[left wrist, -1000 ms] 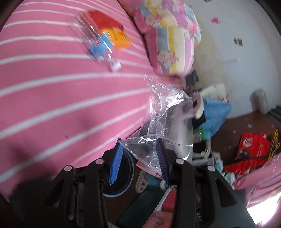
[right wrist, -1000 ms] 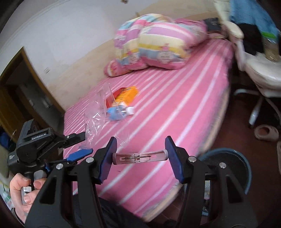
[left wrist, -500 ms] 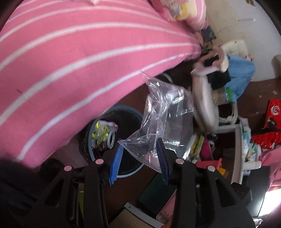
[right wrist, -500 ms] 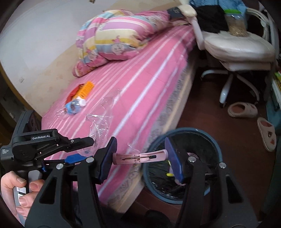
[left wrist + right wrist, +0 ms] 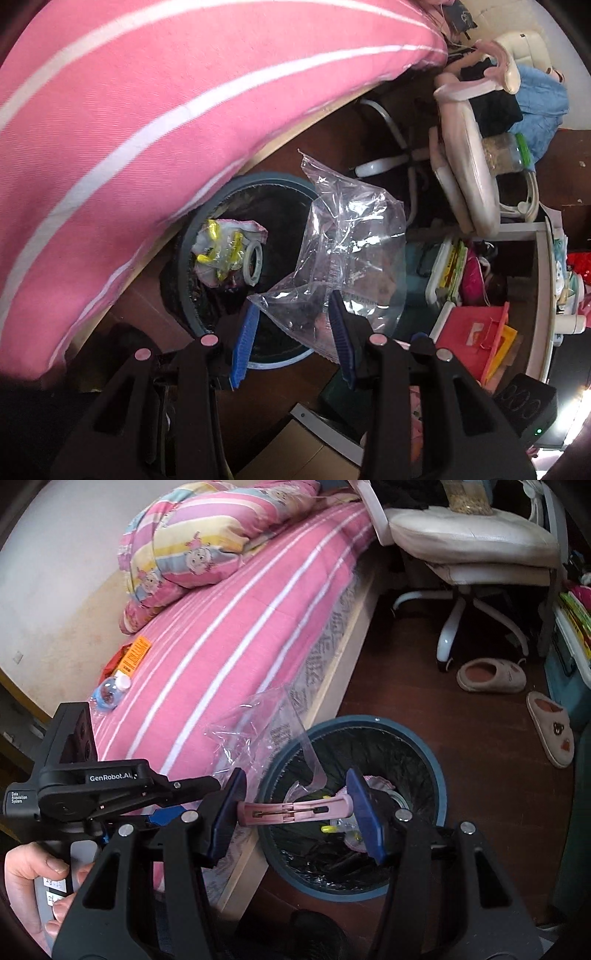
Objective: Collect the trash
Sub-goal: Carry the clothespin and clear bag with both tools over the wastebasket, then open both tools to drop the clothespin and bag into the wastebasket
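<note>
Both grippers have swung off the bed and now hang over the bin, which a second ago was barely in sight.

From the left wrist, the left gripper [image 5: 291, 334] carries a crumpled clear plastic bag [image 5: 351, 254]. The bag stands up from between the blue pads, but I cannot tell whether they actually pinch it; they look fairly far apart. Right behind the bag is the round blue bin [image 5: 236, 184], lined in black, with a wad of yellow and white wrappers [image 5: 221, 254] and a ring of tape [image 5: 254, 264] lying inside. The pink striped bed [image 5: 147, 110] fills the upper left, and a white office chair [image 5: 469, 177] stands to the right.

From the right wrist, the right gripper [image 5: 295, 808] is clamped end to end on a pink clothespin [image 5: 293, 809], held level over the bin [image 5: 424, 753]. The bag [image 5: 258, 727] hangs at the bin's near rim. On the bed [image 5: 240, 620] lie a small bottle [image 5: 109, 694] and an orange wrapper [image 5: 135, 655]. Two slippers [image 5: 491, 675] sit on the floor.
</note>
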A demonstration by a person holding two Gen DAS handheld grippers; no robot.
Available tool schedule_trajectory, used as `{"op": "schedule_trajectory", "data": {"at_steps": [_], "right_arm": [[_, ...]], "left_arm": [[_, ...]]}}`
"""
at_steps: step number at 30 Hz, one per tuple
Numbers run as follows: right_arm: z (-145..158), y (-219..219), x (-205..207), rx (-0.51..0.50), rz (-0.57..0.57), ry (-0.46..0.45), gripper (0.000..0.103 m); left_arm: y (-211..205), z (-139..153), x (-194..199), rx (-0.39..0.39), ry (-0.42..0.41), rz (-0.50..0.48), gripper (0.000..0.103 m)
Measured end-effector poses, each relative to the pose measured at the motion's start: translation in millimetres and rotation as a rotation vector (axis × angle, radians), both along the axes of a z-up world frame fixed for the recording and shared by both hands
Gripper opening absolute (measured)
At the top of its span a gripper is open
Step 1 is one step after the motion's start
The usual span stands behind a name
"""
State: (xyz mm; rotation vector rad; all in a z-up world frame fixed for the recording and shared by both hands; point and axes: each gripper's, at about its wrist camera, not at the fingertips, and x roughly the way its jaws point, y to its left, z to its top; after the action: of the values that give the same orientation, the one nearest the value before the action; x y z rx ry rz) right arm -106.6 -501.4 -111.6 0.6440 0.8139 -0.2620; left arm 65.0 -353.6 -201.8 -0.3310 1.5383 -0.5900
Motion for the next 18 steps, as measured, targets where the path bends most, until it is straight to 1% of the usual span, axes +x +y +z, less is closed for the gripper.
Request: {"op": "schedule_trajectory", "data": {"at_steps": [2,5,7,9,11,12,14,16,18], "right_arm": [[-4.8,-0.7,1.9,0.005,-0.001,0.011,0.057],[-10.2,-1.7,3.6,0.0,-0.016,0.024,0.058],[-12.4,-2.1,4.7,-0.002,-0.023,0.032,0.058],[-15.7,-3.2,6.1,-0.004,-0.029,0.048,0.058],[-17.8,-4.6,7.0,-0.001,-0.036,0.058,0.059],[-19.0,-5.7,7.1,0.006,-0.04,0.061,0.06],[-19.1,-6.2,6.4,0.003,-0.05,0.063,0.073],[-16.7,-5.7,6.0,-0.004,-0.058,0.056,0.077],[-15.8,-4.4,5.7,-0.003,-0.057,0.054,0.079]], "left_arm": [[-7.3,-4.9,1.7,0.005,0.012,-0.017,0.039],[-16.9,-16.2,4.3,0.039,0.026,-0.056,0.04],[-22.3,-19.5,4.8,0.038,0.041,-0.073,0.042],[-26.1,-21.1,5.2,0.038,0.045,-0.078,0.057],[-27.7,-21.8,6.5,0.025,0.05,-0.076,0.061],[-27.7,-21.6,6.4,0.016,0.055,-0.076,0.065],[-27.5,-21.0,5.4,0.007,0.058,-0.073,0.068],[-24.8,-19.9,6.1,-0.008,0.066,-0.064,0.068],[-19.3,-17.7,7.2,-0.028,0.074,-0.043,0.068]]}}
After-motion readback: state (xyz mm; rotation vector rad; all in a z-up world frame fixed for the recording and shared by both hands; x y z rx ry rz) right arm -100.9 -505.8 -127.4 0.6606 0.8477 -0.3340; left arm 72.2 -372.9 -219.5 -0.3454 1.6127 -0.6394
